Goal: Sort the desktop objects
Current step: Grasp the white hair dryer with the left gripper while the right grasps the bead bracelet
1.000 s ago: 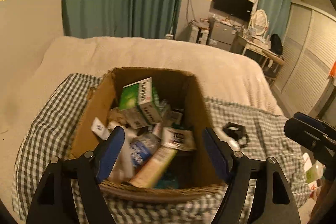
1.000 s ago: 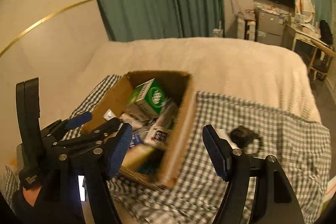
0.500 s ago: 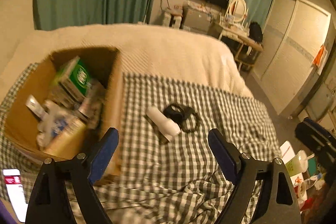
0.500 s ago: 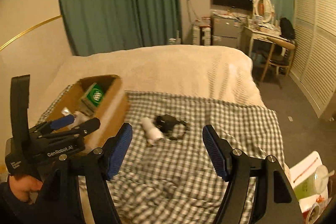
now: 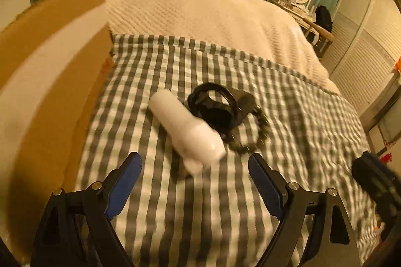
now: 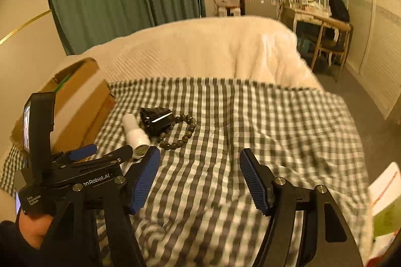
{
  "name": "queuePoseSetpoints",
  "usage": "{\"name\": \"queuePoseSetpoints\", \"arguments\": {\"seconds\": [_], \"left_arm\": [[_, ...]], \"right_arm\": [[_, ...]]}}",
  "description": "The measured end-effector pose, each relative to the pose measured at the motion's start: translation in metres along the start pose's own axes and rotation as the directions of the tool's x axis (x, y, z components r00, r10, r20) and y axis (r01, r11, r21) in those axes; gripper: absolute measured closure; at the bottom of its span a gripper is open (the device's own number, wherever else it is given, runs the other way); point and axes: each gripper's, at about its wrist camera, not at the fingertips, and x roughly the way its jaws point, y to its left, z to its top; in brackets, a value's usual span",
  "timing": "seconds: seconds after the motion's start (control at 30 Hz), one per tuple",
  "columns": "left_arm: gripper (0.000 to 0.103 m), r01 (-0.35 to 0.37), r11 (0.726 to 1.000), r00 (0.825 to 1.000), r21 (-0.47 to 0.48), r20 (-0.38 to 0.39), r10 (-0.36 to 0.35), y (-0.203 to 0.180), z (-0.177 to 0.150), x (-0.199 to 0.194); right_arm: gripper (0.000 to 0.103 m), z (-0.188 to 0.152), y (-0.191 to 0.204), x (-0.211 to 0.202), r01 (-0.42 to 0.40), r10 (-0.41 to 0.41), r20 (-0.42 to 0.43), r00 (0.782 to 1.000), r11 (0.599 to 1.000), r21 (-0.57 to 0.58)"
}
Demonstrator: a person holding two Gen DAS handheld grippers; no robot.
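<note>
A white bottle (image 5: 185,134) (image 6: 135,131) lies on the checked cloth (image 5: 175,217), its cap toward me. Touching its far side is a black clip-like object (image 5: 218,106) (image 6: 156,120), with a dark bead bracelet (image 5: 250,139) (image 6: 180,134) beside that. My left gripper (image 5: 195,181) (image 6: 112,148) hovers just short of the bottle's cap end, open and empty. My right gripper (image 6: 199,179) hangs over bare cloth to the right of these things; its jaws are closing with nothing between them. The cardboard box (image 5: 50,66) (image 6: 75,96) stands at the left.
A cream bedspread (image 6: 213,46) covers the bed beyond the cloth. The box wall rises close on the left gripper's left side. A paper bag (image 6: 383,204) sits past the bed's right edge. A desk and chair (image 6: 323,36) stand at the far right.
Both views swung from the filled box rightward and down onto the cloth. The bottle, black object and bracelet now lie close ahead. The left jaws stand wider, the right slightly narrower.
</note>
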Motion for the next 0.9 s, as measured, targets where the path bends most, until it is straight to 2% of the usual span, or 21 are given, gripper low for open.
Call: {"name": "queuePoseSetpoints", "arguments": {"seconds": [0.17, 0.27, 0.33, 0.47, 0.5, 0.53, 0.6, 0.9], "left_arm": [[0.014, -0.004, 0.999, 1.000, -0.032, -0.008, 0.004, 0.011, 0.014, 0.034], [0.015, 0.008, 0.998, 1.000, -0.056, -0.029, -0.009, 0.019, 0.014, 0.047], [0.025, -0.002, 0.999, 1.000, -0.055, -0.030, 0.001, 0.023, 0.014, 0.050], [0.036, 0.022, 0.999, 0.999, -0.050, -0.035, -0.024, 0.028, 0.013, 0.053], [0.049, 0.032, 0.999, 0.999, -0.043, -0.039, -0.034, 0.027, 0.012, 0.053], [0.051, 0.040, 0.998, 0.998, -0.037, -0.042, -0.042, 0.027, 0.011, 0.052], [0.051, 0.048, 0.998, 0.998, -0.031, -0.042, -0.049, 0.028, 0.009, 0.047], [0.051, 0.092, 0.996, 0.995, 0.004, -0.036, -0.091, 0.017, -0.005, 0.000]], "right_arm": [[0.048, 0.006, -0.005, 0.074, -0.039, 0.041, -0.061, 0.997, 0.999, 0.034], [0.048, 0.009, -0.003, 0.108, -0.074, 0.078, -0.078, 0.994, 0.996, 0.055], [0.050, 0.012, 0.002, 0.129, -0.088, 0.093, -0.093, 0.991, 0.995, 0.057], [0.059, 0.016, 0.008, 0.163, -0.133, 0.144, -0.149, 0.978, 0.987, 0.087], [0.068, 0.016, 0.009, 0.170, -0.112, 0.126, -0.182, 0.975, 0.990, 0.086], [0.077, 0.015, 0.008, 0.176, -0.099, 0.114, -0.198, 0.973, 0.991, 0.087], [0.092, 0.011, 0.005, 0.174, -0.096, 0.114, -0.200, 0.973, 0.991, 0.097], [0.092, -0.005, -0.005, 0.101, -0.021, 0.025, -0.163, 0.986, 0.999, 0.026]]}}
